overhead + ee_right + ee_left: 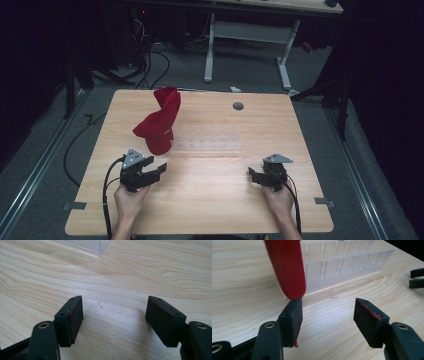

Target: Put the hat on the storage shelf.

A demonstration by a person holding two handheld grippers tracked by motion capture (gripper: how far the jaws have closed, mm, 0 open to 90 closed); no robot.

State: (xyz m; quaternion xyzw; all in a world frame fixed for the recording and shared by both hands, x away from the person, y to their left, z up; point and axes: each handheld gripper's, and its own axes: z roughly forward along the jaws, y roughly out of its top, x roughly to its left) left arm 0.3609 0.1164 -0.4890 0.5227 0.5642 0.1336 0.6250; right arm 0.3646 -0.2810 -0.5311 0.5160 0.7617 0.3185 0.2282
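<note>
One red cloth (159,125), soft and matte, stands bunched into a twisted column just ahead of the left gripper (156,169), its long axis roughly upright with the top leaning away from the person; a rounded lobe juts out low on its left side, and the top ends in a folded, curled peak. In the left gripper view the red cloth (287,267) hangs down as a smooth rounded fold whose lowest edge sits right above the tip of that gripper's left-hand pad, perhaps touching it, though the angle is too shallow to be sure. The left gripper's (328,312) jaws stand well apart with bare wood between them, and red lint clings to the edges of its black pads. The left hand (129,200) grips it from behind, forearm coming up from the near table edge, the gripper held low and nearly level and aimed ahead and a little to the right. Beyond the cloth, a clear plastic divider tray (347,267) with slotted, frosted walls lies flat on the pale wood-grain table (210,200). Well off to the right, the right gripper (256,176) rests low in the right hand (279,200), pointing left toward the other gripper, its jaws (113,315) likewise spread over bare wood, with a corner of the clear tray (97,246) ahead of it.
</note>
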